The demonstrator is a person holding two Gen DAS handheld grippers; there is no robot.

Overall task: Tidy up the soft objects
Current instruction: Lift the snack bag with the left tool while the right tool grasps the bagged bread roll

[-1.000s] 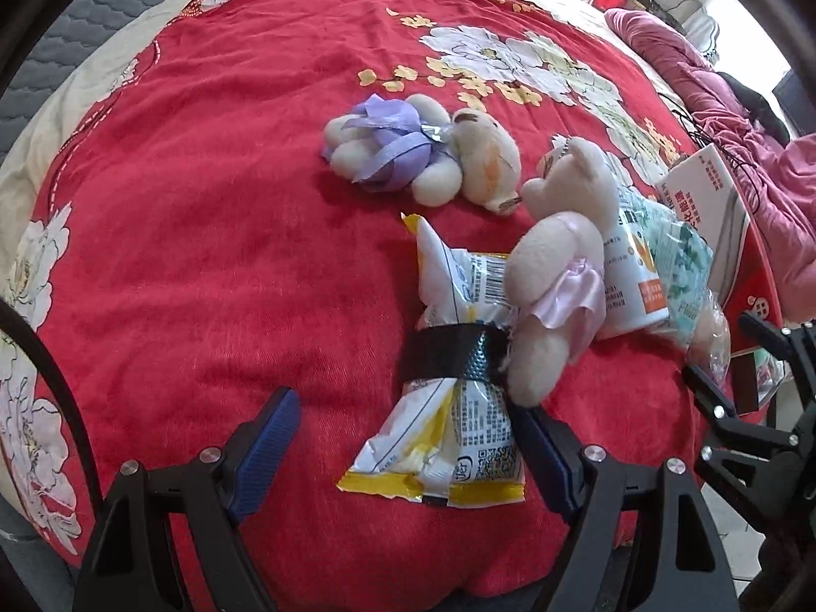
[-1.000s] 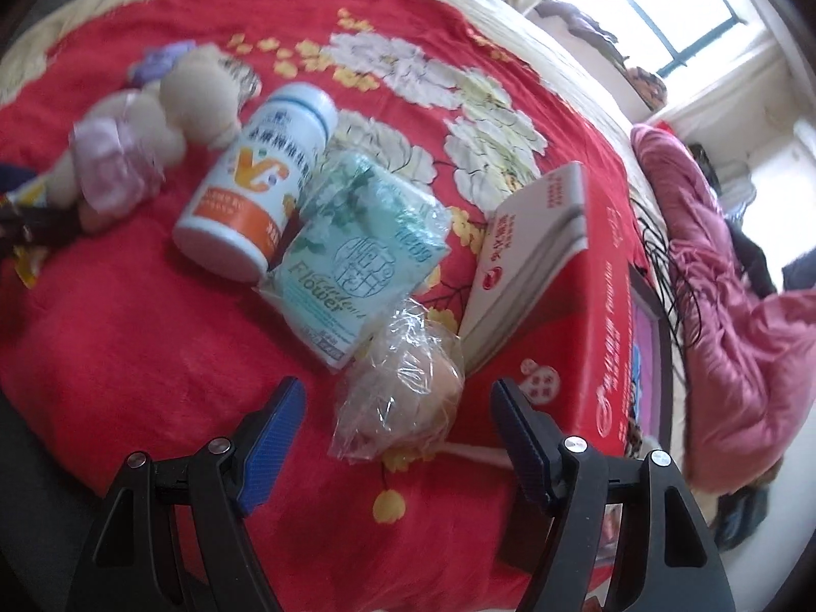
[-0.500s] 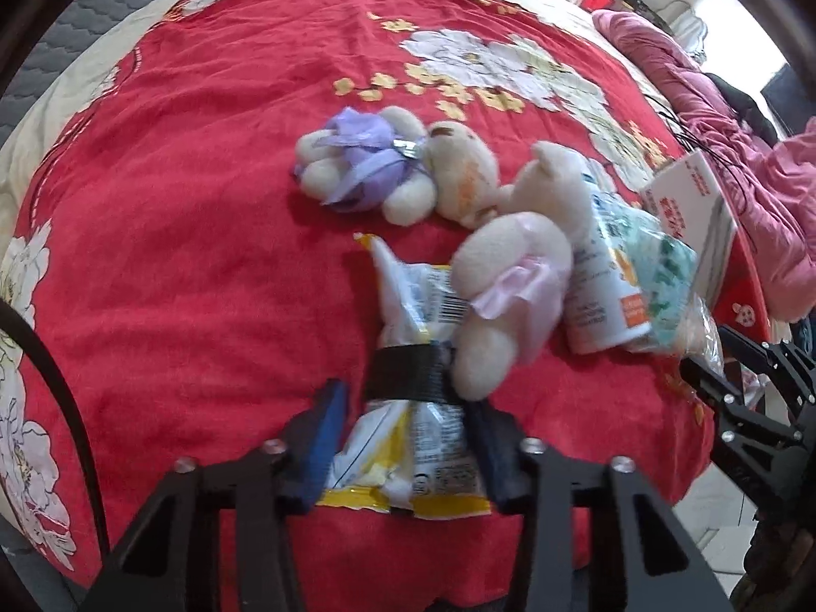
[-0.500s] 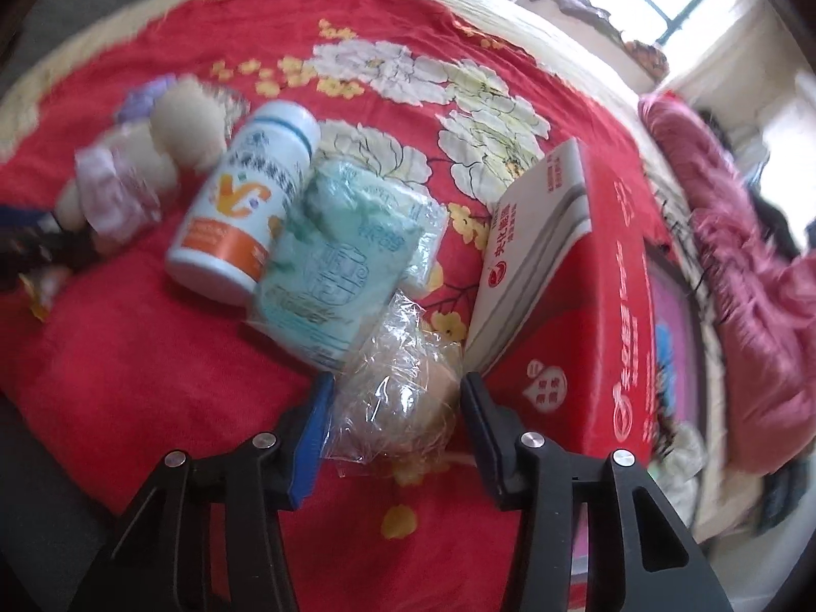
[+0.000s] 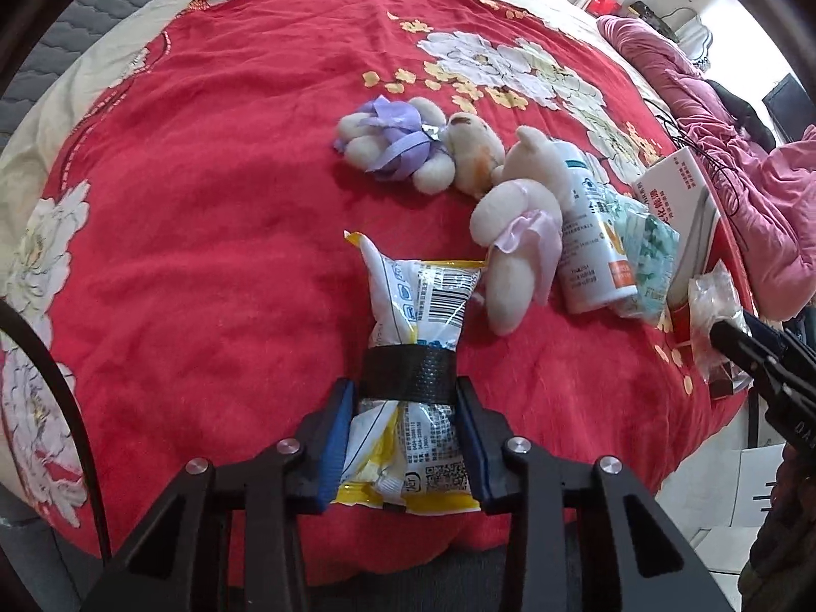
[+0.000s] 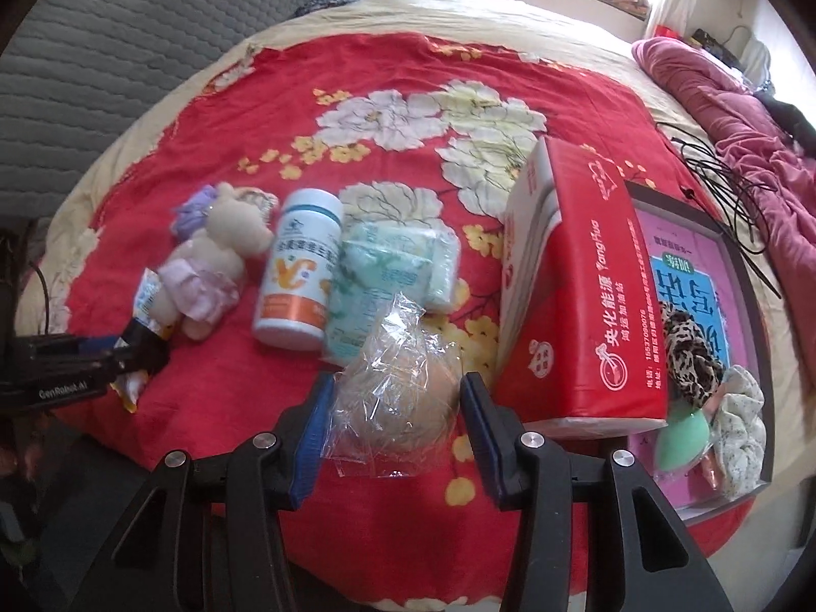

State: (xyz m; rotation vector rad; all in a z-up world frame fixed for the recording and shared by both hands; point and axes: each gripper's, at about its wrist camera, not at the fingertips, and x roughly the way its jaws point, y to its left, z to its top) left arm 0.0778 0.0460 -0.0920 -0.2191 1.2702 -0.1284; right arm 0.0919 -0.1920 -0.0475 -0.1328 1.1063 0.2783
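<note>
Snack bag (image 5: 415, 357), yellow and white with a black band around its middle, lies on the red flowered bedspread (image 5: 214, 214) just left of the white bottle (image 5: 586, 239). The left gripper (image 5: 408, 438) has just been closing; its blue pads now press the bag's lower half from both sides. A teddy bear in a pink skirt (image 5: 515, 245) lies between the bag and the bottle, leaning against the bottle. A second bear with a purple ribbon (image 5: 408, 145) lies beyond it, further left of the bottle. A pale green tissue pack (image 6: 387, 270) touches the bottle's right side. In front of that pack, a round tan object in crinkled clear wrap (image 6: 398, 398) sits between the fingers of the right gripper (image 6: 395, 433), whose pads are closed against the wrap on both sides. A red box (image 6: 576, 301) stands further right of the bottle, and beyond it a pink tray (image 6: 698, 275) holds a scrunchie (image 6: 739, 428) and a green sponge (image 6: 681, 438).
</note>
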